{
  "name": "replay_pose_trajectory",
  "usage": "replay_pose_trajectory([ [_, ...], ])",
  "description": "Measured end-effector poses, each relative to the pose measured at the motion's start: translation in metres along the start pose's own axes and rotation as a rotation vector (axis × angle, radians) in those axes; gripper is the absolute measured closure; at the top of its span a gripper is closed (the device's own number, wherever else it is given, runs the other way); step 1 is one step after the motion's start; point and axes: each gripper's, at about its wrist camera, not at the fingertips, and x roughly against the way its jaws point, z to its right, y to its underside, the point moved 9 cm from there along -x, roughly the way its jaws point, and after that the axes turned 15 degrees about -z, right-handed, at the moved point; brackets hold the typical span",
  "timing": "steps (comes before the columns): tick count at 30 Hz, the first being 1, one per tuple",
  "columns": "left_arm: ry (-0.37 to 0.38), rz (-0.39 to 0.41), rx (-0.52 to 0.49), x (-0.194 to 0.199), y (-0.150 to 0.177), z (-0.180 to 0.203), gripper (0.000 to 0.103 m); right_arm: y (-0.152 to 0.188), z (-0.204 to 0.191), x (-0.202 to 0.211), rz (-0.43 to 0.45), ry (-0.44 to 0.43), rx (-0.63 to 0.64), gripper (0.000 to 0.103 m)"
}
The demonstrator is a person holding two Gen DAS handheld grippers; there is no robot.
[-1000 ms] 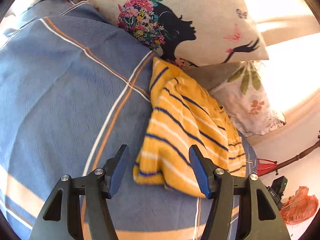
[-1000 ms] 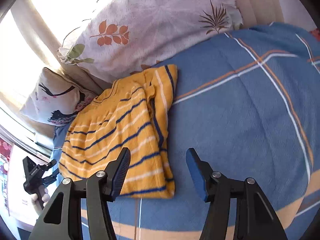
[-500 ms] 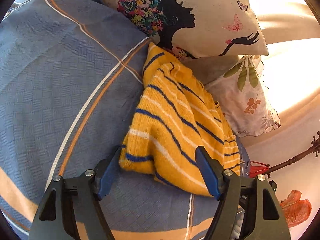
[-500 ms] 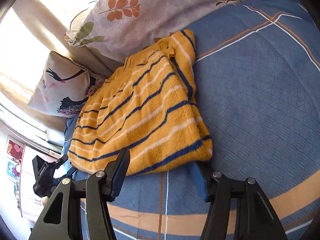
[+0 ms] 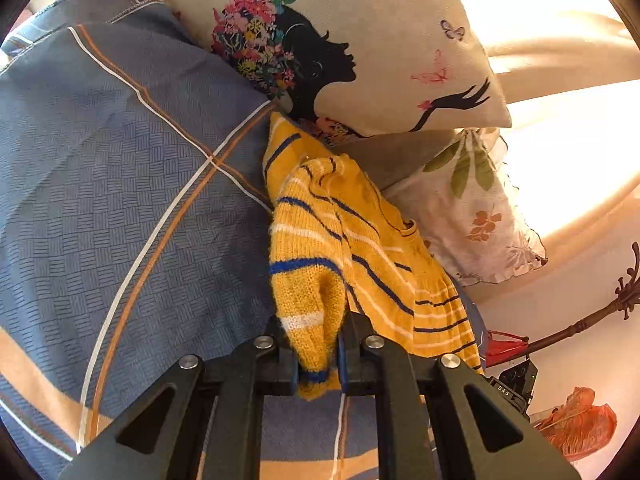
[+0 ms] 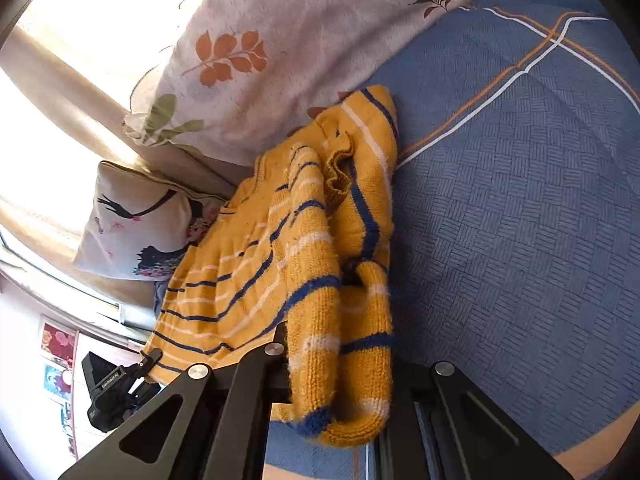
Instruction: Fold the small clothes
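A small yellow knitted sweater [image 5: 344, 240] with blue and white stripes lies on the blue checked bedspread [image 5: 120, 184], up against the pillows. My left gripper [image 5: 318, 354] is shut on one bunched corner of its hem, and the knit bulges up between the pads. In the right wrist view the same sweater [image 6: 256, 264] spreads away to the left, and my right gripper [image 6: 340, 392] is shut on the other hem corner, which folds thickly over the jaws and hides the fingertips. Both pinched corners are raised off the bedspread [image 6: 520, 220].
A cream pillow with a black silhouette and flowers [image 5: 340, 40] and a white leaf-print pillow [image 5: 476, 208] lie behind the sweater. The bed edge drops off to the right in the left wrist view, where an orange object [image 5: 576, 420] lies on the floor. Bright curtains sit behind.
Both grippers went from wide open around the hem to shut on its corners. The pinched knit has bunched up and lifted, pulling the sweater's near edge off the bedspread.
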Motion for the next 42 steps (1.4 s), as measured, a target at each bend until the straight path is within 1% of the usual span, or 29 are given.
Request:
replay_pose_trajectory([
  [2,0.002,-0.003,-0.004,0.008,0.009,0.005,0.09,0.005,-0.004,0.008,-0.012,-0.018,0.011,0.095],
  [5,0.002,-0.014,-0.01,0.016,0.027,0.005,0.09,0.021,-0.006,0.014,-0.039,-0.013,0.036,0.095],
  [9,0.005,-0.025,-0.007,0.023,0.057,-0.004,0.09,0.048,0.007,0.024,-0.067,-0.039,0.029,0.095],
  [10,-0.003,-0.029,-0.006,0.022,0.063,-0.008,0.09,0.054,0.013,0.023,-0.073,-0.034,0.027,0.093],
  [11,-0.015,-0.029,-0.003,0.022,0.069,-0.013,0.09,0.06,0.019,0.022,-0.081,-0.021,0.022,0.089],
  [13,-0.022,-0.031,0.004,0.023,0.078,-0.023,0.09,0.067,0.037,0.023,-0.084,0.025,0.008,0.082],
  [15,-0.012,-0.024,0.017,0.026,0.082,-0.032,0.09,0.071,0.044,0.031,-0.069,0.018,-0.005,0.079],
  [16,-0.006,-0.021,0.02,0.029,0.084,-0.035,0.089,0.07,0.045,0.038,-0.051,0.039,-0.01,0.073],
  [18,0.006,-0.003,0.019,0.034,0.086,-0.038,0.088,0.066,0.04,0.057,0.02,0.11,0.013,0.072],
  [19,0.006,0.008,0.015,0.036,0.086,-0.039,0.085,0.062,0.034,0.067,0.063,0.15,0.036,0.072],
  [21,-0.001,0.034,0.006,0.04,0.086,-0.039,0.072,0.056,0.011,0.082,0.14,0.201,0.099,0.07],
  [22,0.003,0.048,0.003,0.042,0.085,-0.038,0.068,0.053,-0.003,0.084,0.157,0.209,0.135,0.066],
  [23,0.011,0.06,0.002,0.044,0.084,-0.036,0.059,0.051,-0.017,0.08,0.157,0.208,0.174,0.062],
  [24,0.022,0.07,0.003,0.045,0.083,-0.035,0.051,0.05,-0.03,0.073,0.139,0.202,0.212,0.061],
  [26,0.031,0.086,0.007,0.047,0.081,-0.034,0.044,0.047,-0.047,0.048,0.084,0.203,0.261,0.061],
  [28,0.015,0.096,0.007,0.046,0.079,-0.034,0.041,0.042,-0.056,0.016,0.023,0.214,0.289,0.061],
  [30,-0.012,0.103,0.009,0.044,0.078,-0.037,0.034,0.036,-0.053,-0.014,-0.037,0.224,0.284,0.061],
  [31,-0.021,0.106,0.015,0.042,0.079,-0.039,0.033,0.033,-0.049,-0.028,-0.067,0.236,0.275,0.061],
  [33,-0.013,0.09,0.033,0.036,0.081,-0.043,0.03,0.027,-0.042,-0.049,-0.11,0.27,0.268,0.061],
  [35,0.008,0.047,0.059,0.025,0.084,-0.047,0.03,0.023,-0.047,-0.048,-0.099,0.317,0.275,0.061],
  [36,0.022,0.031,0.066,0.019,0.085,-0.048,0.03,0.023,-0.053,-0.043,-0.085,0.347,0.282,0.061],
  [37,0.028,0.03,0.067,0.016,0.086,-0.048,0.03,0.024,-0.066,-0.037,-0.057,0.352,0.305,0.061],
  [38,0.021,0.048,0.058,0.017,0.086,-0.046,0.03,0.027,-0.08,-0.033,-0.043,0.343,0.342,0.061],
  [39,0.013,0.058,0.045,0.017,0.087,-0.043,0.033,0.032,-0.097,-0.033,-0.05,0.322,0.38,0.06],
  [40,0.025,0.053,0.027,0.015,0.088,-0.038,0.042,0.039,-0.114,-0.036,-0.068,0.29,0.417,0.058],
  [41,0.045,0.038,0.006,0.012,0.091,-0.033,0.072,0.046,-0.131,-0.042,-0.096,0.257,0.451,0.052],
  [42,0.045,0.018,-0.01,0.007,0.094,-0.029,0.089,0.055,-0.148,-0.052,-0.137,0.219,0.489,0.05],
])
